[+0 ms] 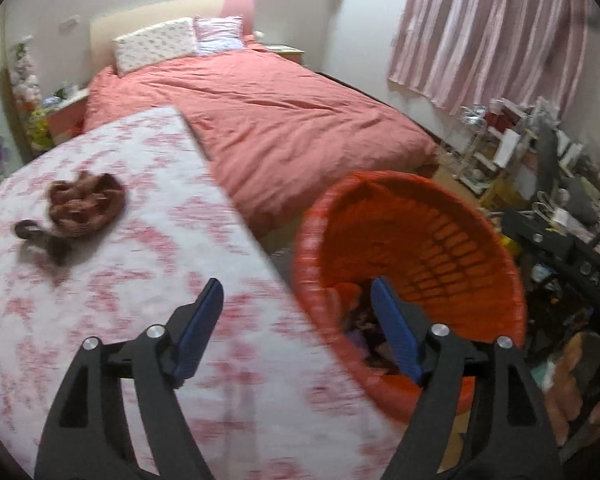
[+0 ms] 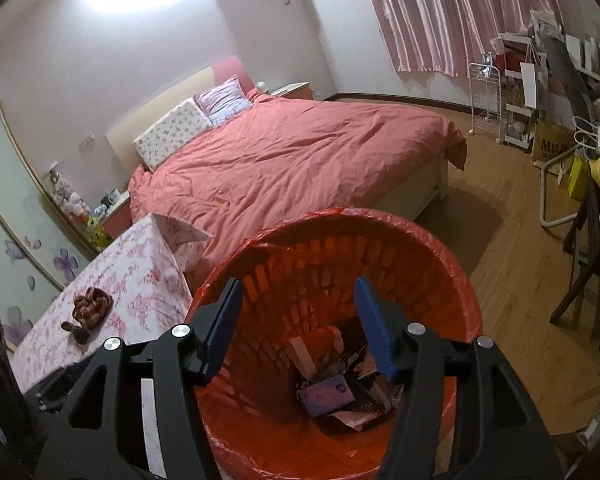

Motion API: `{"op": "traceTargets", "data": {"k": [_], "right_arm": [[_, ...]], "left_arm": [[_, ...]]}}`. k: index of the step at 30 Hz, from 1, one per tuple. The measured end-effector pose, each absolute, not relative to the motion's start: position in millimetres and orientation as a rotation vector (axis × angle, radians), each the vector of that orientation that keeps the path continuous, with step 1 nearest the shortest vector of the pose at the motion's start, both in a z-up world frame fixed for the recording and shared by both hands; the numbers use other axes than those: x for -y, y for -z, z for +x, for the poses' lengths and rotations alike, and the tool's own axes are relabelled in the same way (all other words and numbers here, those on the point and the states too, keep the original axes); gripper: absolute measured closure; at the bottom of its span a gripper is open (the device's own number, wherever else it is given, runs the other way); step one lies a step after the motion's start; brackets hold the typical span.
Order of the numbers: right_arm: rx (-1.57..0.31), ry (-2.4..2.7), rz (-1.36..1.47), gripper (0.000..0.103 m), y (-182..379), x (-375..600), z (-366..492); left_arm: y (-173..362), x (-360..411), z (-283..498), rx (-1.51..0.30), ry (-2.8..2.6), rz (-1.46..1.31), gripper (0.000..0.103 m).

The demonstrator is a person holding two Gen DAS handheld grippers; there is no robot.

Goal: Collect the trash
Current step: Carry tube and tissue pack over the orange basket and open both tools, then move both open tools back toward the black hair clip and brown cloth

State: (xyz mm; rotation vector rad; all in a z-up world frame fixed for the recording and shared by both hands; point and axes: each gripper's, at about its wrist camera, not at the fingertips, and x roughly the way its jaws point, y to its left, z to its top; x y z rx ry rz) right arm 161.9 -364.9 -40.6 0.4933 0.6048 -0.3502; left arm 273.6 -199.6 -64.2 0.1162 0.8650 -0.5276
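A red basket lined with a red bag (image 2: 456, 280) stands on the floor beside the table; several wrappers and packets (image 2: 332, 384) lie at its bottom. My right gripper (image 2: 298, 288) is open and empty above the basket's mouth. My left gripper (image 1: 296, 288) is open and empty, over the table's right edge next to the basket (image 1: 480, 240). A brown crumpled piece (image 1: 86, 204) and a small dark scrap (image 1: 30, 230) lie on the flowered tablecloth (image 1: 140, 280) to the far left; they also show in the right wrist view (image 2: 90, 306).
A bed with a salmon duvet (image 2: 300, 160) lies behind the table and basket. Cluttered shelves and racks (image 2: 520, 92) line the right wall under pink curtains. A dark chair (image 2: 588, 264) stands on the wooden floor at right.
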Motion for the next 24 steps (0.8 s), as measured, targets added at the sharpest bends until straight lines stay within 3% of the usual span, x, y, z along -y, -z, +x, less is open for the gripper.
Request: {"op": "traceTargets", "data": {"k": [6,12,17,24], "right_arm": [[-0.637,0.358,0.409,0.039,39.2,343.2,169.8],[-0.665,0.322,0.355,0.037,40.9,322.4,179.6],[-0.693,0.289,0.34,0.037,44.8,309.9,190.4],[-0.718,0.252,0.319,0.037,46.1,291.0,200.0]], "left_arm": [[67.0,142.2,295.5,-0.858,0.345,0.125,0.014],[67.6,68.5,341.8,-0.861,0.133,-0.006,0.014],[75.2,42.7,366.5,-0.893,0.094,-0.084,0.015],[90.3,31.0,376.5,-0.921,0.043,-0.021,0.025]]}}
